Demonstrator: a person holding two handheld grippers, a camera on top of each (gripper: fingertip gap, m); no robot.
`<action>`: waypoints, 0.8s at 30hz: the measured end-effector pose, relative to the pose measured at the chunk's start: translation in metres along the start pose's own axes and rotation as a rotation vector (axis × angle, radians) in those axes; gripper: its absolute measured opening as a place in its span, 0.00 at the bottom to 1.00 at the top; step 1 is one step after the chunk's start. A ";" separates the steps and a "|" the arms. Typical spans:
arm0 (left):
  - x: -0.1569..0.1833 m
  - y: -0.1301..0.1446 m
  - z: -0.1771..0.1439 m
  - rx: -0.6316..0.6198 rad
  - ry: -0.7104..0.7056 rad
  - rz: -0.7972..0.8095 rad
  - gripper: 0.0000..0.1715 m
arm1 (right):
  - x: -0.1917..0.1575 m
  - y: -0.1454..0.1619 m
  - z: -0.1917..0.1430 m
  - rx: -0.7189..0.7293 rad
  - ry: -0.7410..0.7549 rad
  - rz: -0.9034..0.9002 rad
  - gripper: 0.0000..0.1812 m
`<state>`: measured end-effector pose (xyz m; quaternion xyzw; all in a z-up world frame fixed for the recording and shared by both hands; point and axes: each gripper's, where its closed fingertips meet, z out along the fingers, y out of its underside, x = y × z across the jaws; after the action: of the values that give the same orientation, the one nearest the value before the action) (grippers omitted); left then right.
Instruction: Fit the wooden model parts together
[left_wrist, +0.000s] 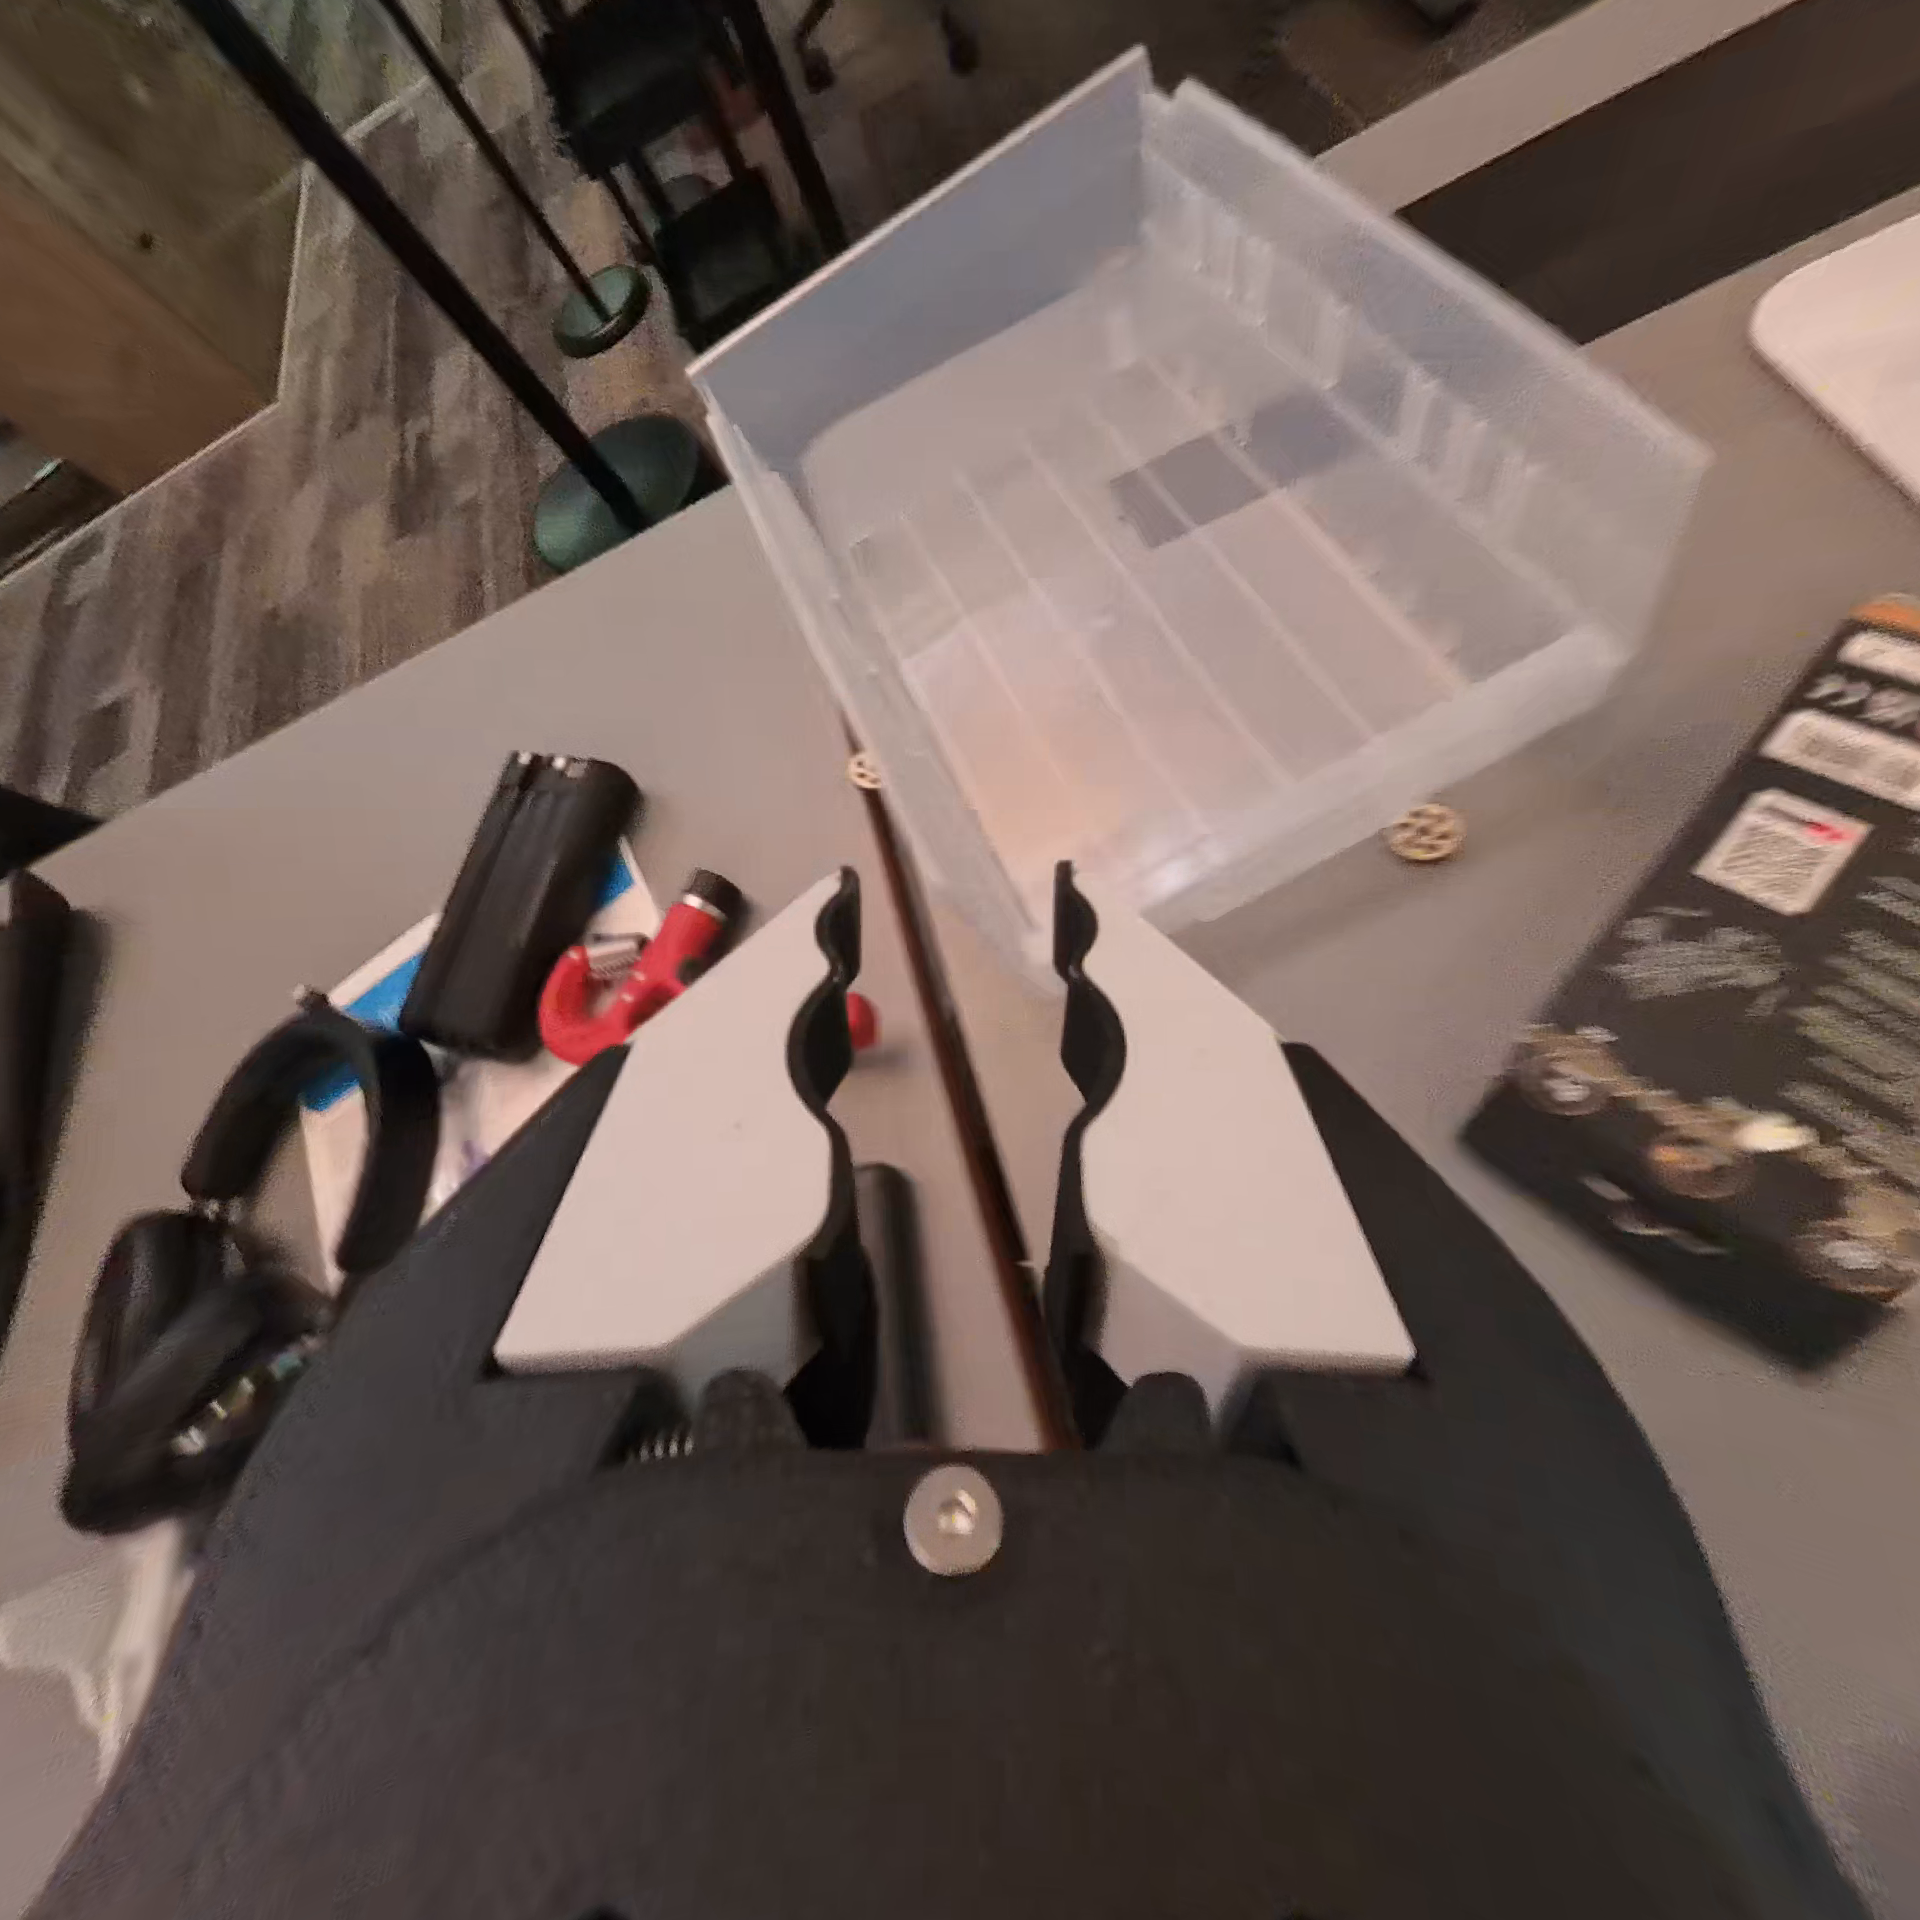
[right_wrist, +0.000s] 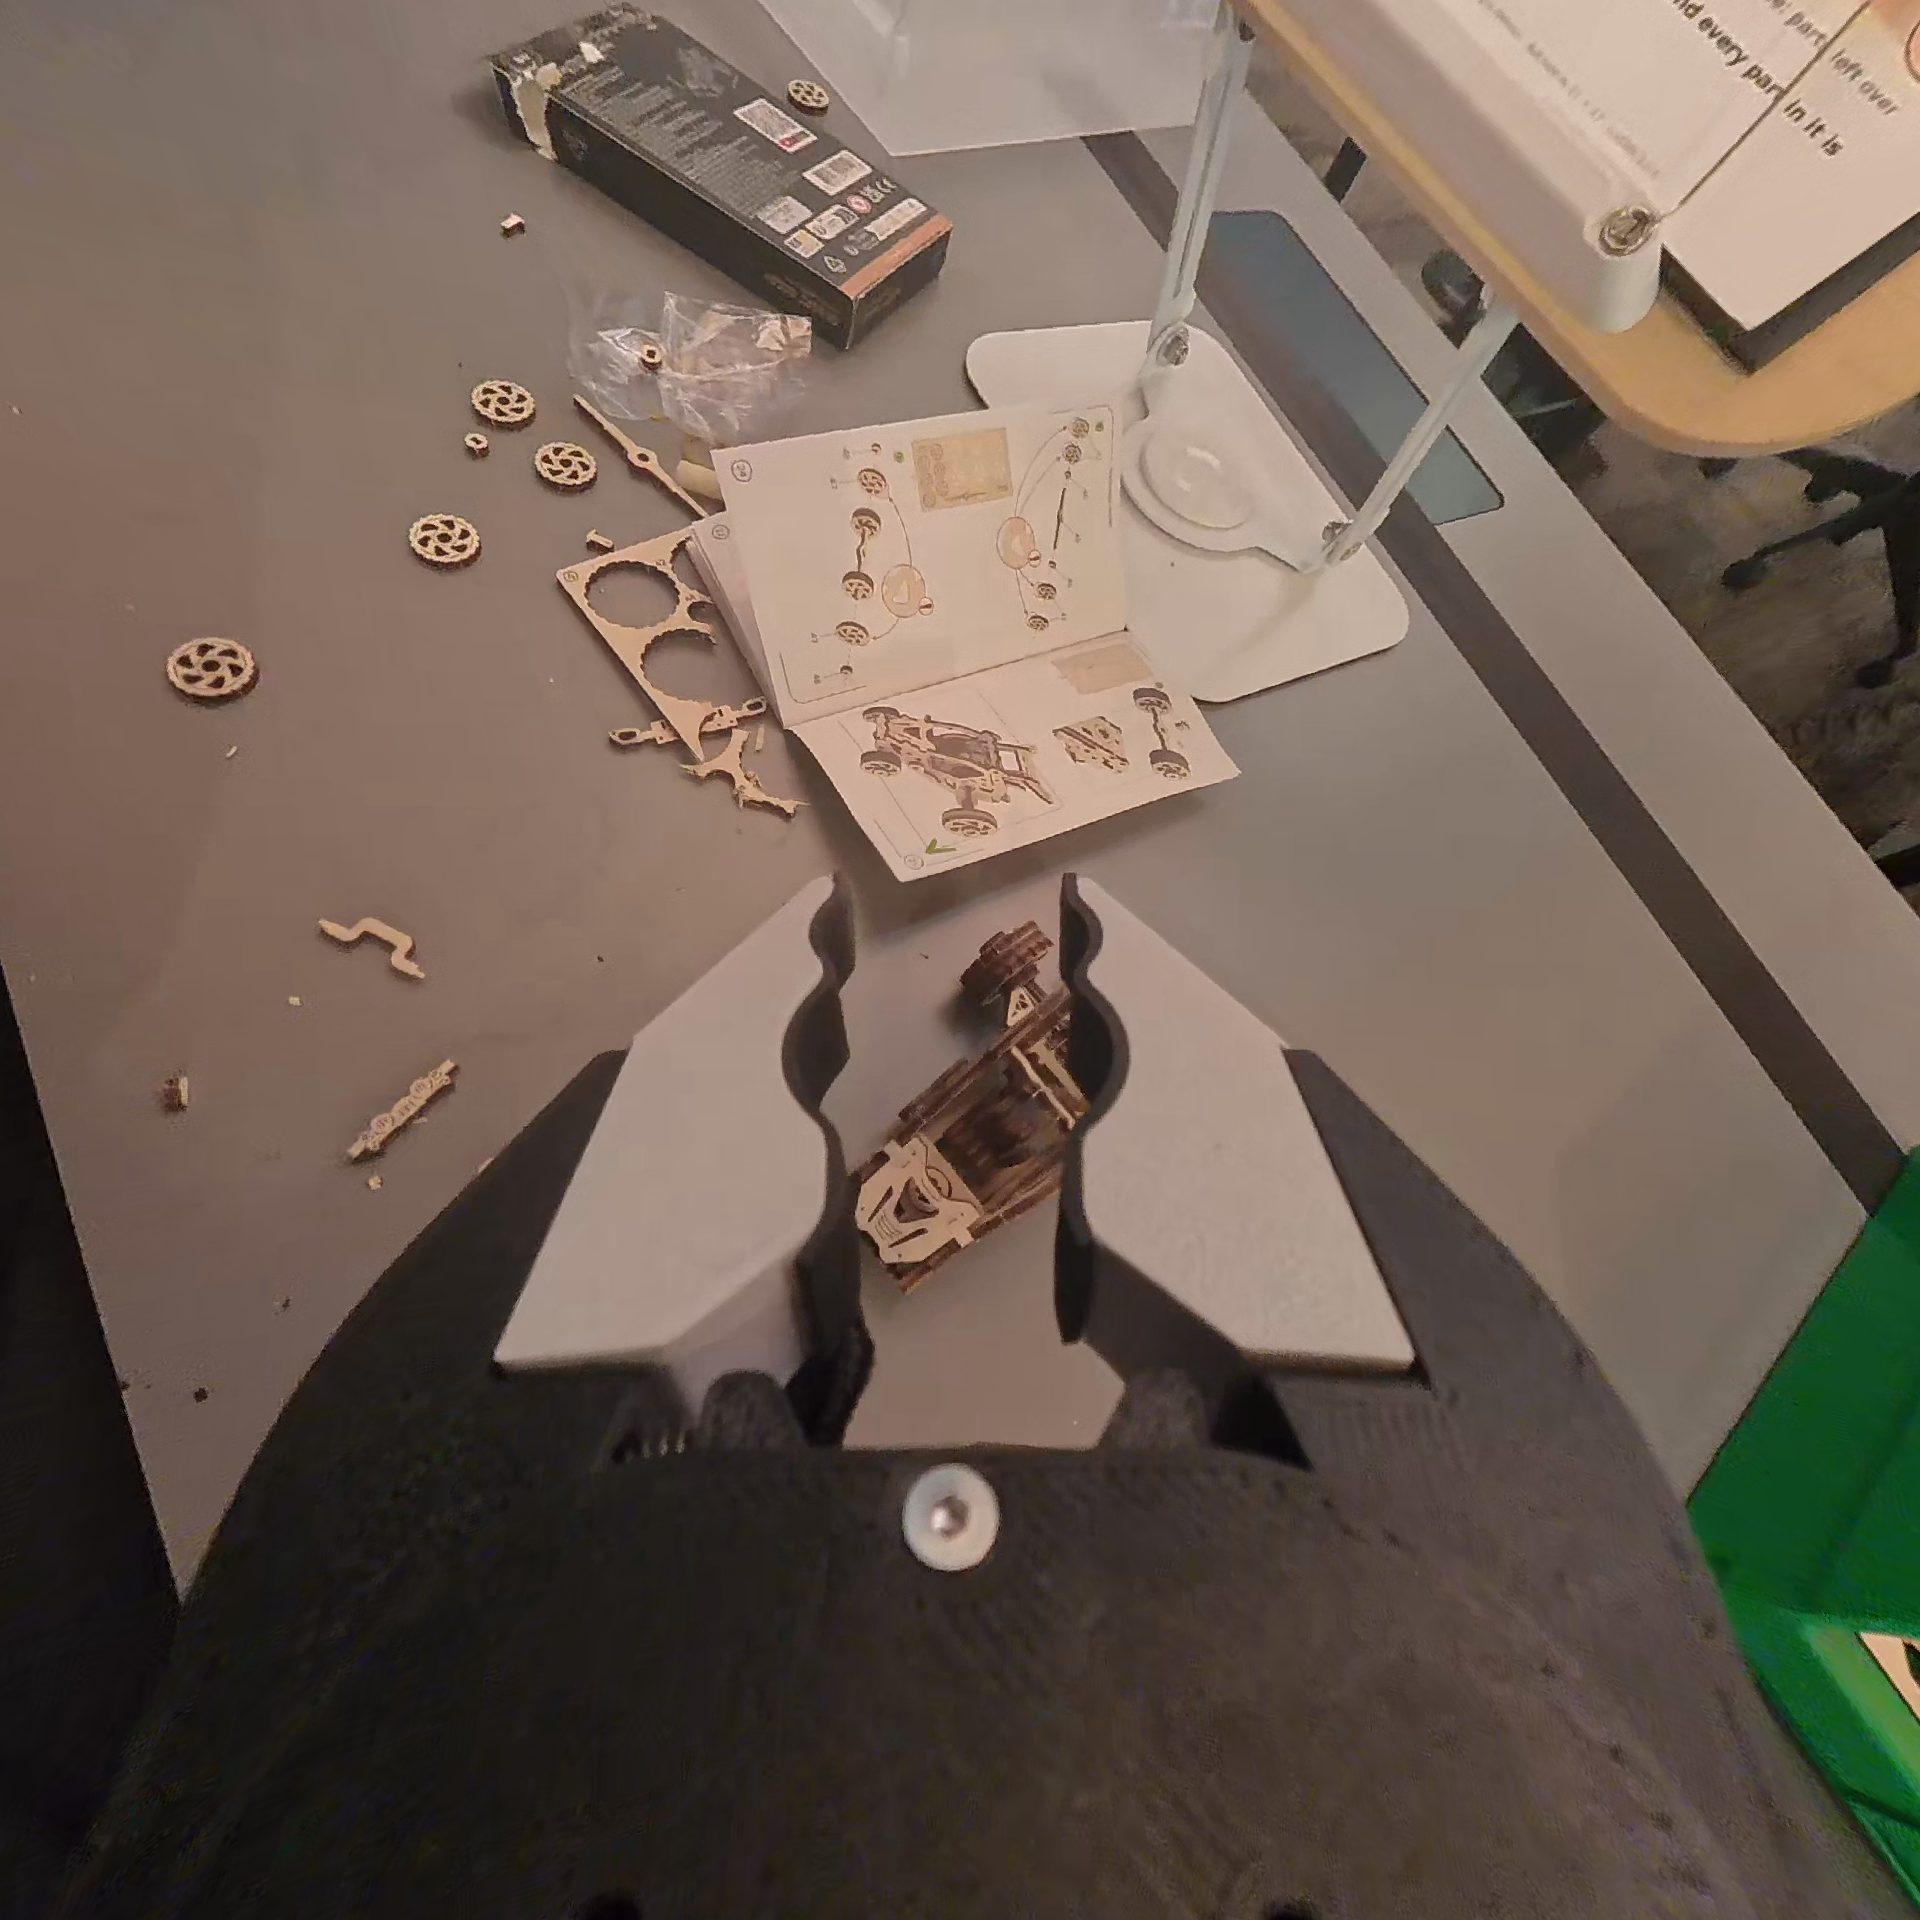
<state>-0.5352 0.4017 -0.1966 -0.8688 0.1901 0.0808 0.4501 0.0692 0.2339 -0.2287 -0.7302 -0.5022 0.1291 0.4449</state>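
Observation:
In the right wrist view my right gripper (right_wrist: 956, 904) is open, low over the grey table (right_wrist: 1351, 1039). A part-built wooden car model (right_wrist: 966, 1153) lies between its fingers, against the right finger, with one wheel (right_wrist: 1003, 961) on. Loose wooden wheels (right_wrist: 445, 539) (right_wrist: 212, 670), an emptied fret sheet (right_wrist: 644, 634) and small wooden pieces (right_wrist: 374, 945) (right_wrist: 403, 1122) lie to the left. In the left wrist view my left gripper (left_wrist: 956, 894) is open and empty above the table seam. Two small wooden wheels (left_wrist: 871, 771) (left_wrist: 1425, 831) lie by a clear bin.
An open instruction booklet (right_wrist: 935, 623), a black kit box (right_wrist: 727, 156), a plastic bag (right_wrist: 696, 353) and a white stand base (right_wrist: 1247, 540) lie ahead. A green box (right_wrist: 1829, 1455) is at right. The clear plastic bin (left_wrist: 1195, 540), headphones (left_wrist: 260, 1195), a black case (left_wrist: 520, 894) and a red tool (left_wrist: 644, 966) surround my left gripper. The grippers' ends are close to 65 cm from one another. From the left gripper's tips to the black case (left_wrist: 520, 894) is close to 30 cm.

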 end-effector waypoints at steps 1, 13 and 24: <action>-0.014 0.002 0.010 -0.017 0.023 0.042 0.21 | 0.001 -0.002 0.001 -0.008 0.002 0.010 0.20; -0.060 0.033 0.146 -0.137 0.366 0.359 0.32 | -0.007 -0.054 0.030 -0.183 0.032 0.015 0.20; -0.049 0.052 0.186 -0.116 0.606 0.489 0.27 | -0.027 -0.110 0.079 -0.292 0.004 -0.029 0.19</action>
<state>-0.5950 0.5388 -0.3285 -0.8063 0.5110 -0.0640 0.2911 -0.0615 0.2627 -0.1951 -0.7801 -0.5251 0.0467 0.3368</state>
